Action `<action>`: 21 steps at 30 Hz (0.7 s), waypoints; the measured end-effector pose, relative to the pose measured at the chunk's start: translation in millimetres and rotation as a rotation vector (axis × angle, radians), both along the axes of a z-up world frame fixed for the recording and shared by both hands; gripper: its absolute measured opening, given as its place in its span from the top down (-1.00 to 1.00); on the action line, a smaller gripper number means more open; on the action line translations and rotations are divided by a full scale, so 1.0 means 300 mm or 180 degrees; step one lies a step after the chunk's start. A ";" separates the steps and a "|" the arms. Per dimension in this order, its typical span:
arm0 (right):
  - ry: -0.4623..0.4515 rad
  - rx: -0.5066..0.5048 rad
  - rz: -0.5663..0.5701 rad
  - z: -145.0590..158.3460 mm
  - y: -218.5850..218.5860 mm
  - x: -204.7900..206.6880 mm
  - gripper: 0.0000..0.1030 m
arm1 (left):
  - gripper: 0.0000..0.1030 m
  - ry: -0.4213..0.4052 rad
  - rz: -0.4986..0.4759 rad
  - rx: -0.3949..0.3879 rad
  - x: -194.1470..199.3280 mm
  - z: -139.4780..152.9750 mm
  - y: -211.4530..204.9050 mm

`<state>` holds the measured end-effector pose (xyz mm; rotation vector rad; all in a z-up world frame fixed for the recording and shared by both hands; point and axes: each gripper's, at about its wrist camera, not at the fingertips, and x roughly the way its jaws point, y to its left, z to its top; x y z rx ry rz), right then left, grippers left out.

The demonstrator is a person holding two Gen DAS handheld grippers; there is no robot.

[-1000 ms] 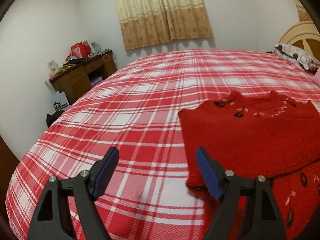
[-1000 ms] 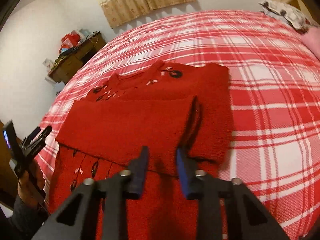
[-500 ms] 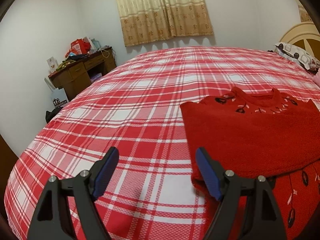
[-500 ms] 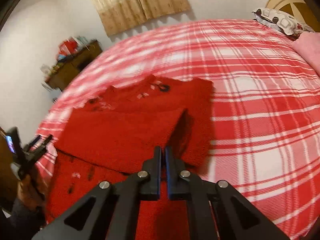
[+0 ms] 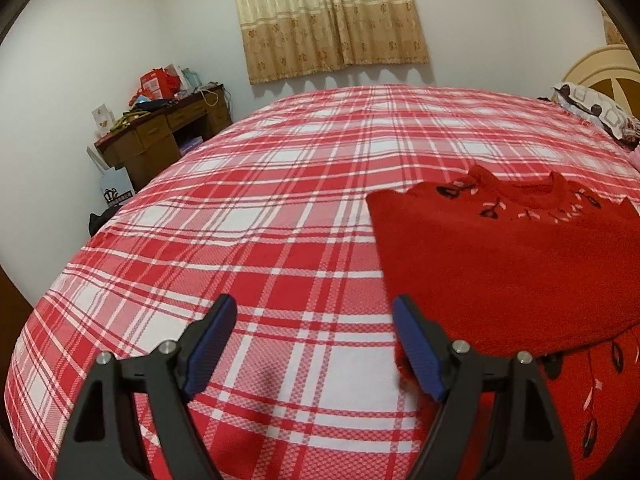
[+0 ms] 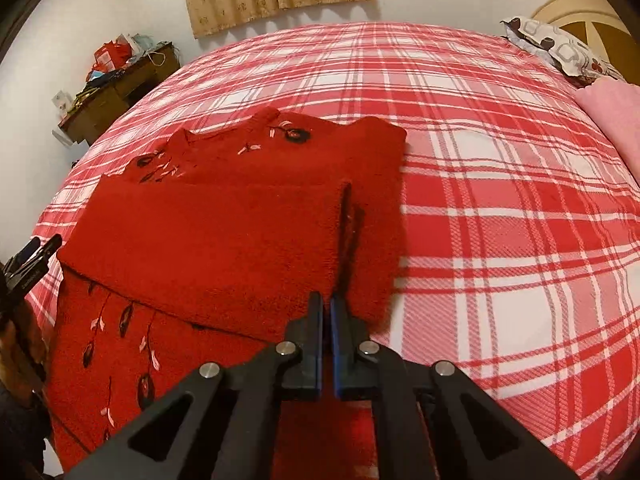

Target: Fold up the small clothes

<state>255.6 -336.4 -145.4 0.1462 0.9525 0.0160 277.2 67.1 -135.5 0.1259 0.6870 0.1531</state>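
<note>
The right gripper (image 6: 326,308) has its two blue-lined jaws drawn almost together, only a thin slit between them, and whether any cloth is caught in that slit cannot be told; the tips sit low over the near edge of the red sweater (image 6: 224,240), right where the folded sleeve's dark seam runs toward 6 o'clock. The left gripper (image 5: 314,320) stands wide open and grips nothing: its left finger hangs over the bare plaid bedspread (image 5: 280,208), its right finger lies at the sweater's (image 5: 500,272) near left corner, contact uncertain. The sweater lies flat on the bedspread (image 6: 500,200), collar toward 12 o'clock, with both sleeves folded across the chest and the embroidered lower body spreading toward 7 o'clock in the right wrist view. Only the right wrist view shows the whole garment, the sleeve overlap at its middle, a pink cloth (image 6: 612,120) at 2 o'clock, and, at 9 o'clock, the other gripper (image 6: 30,260) seen from outside with the person's hand beneath it. Only the left wrist view shows the broad stretch of bedspread from 9 to 12 o'clock and the cluttered wooden desk (image 5: 160,136) clearly at 10 o'clock, below the beige curtain (image 5: 328,16). Both views catch the patterned pillow (image 5: 596,110) at 2 o'clock.
</note>
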 end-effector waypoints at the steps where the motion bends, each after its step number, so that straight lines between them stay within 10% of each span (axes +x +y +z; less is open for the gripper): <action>1: 0.0009 -0.0084 -0.0006 0.004 0.004 -0.003 0.95 | -0.61 0.0007 -0.0001 -0.0015 -0.001 -0.003 0.002; 7: -0.0040 -0.0193 0.0030 0.019 0.033 -0.005 0.71 | -0.61 0.0009 -0.0010 -0.0009 -0.003 -0.003 -0.001; 10: -0.0150 -0.0190 0.0012 0.050 0.049 -0.024 -0.24 | -0.63 0.0034 -0.0006 -0.0003 0.002 -0.009 -0.003; 16: -0.0395 0.0037 0.0423 0.090 0.146 -0.028 -0.28 | -0.63 0.0076 -0.0021 0.0010 0.003 -0.018 -0.013; 21: -0.0027 0.0274 0.0358 -0.020 0.115 0.039 -0.27 | -0.63 0.0203 -0.0111 -0.0105 0.001 -0.035 -0.028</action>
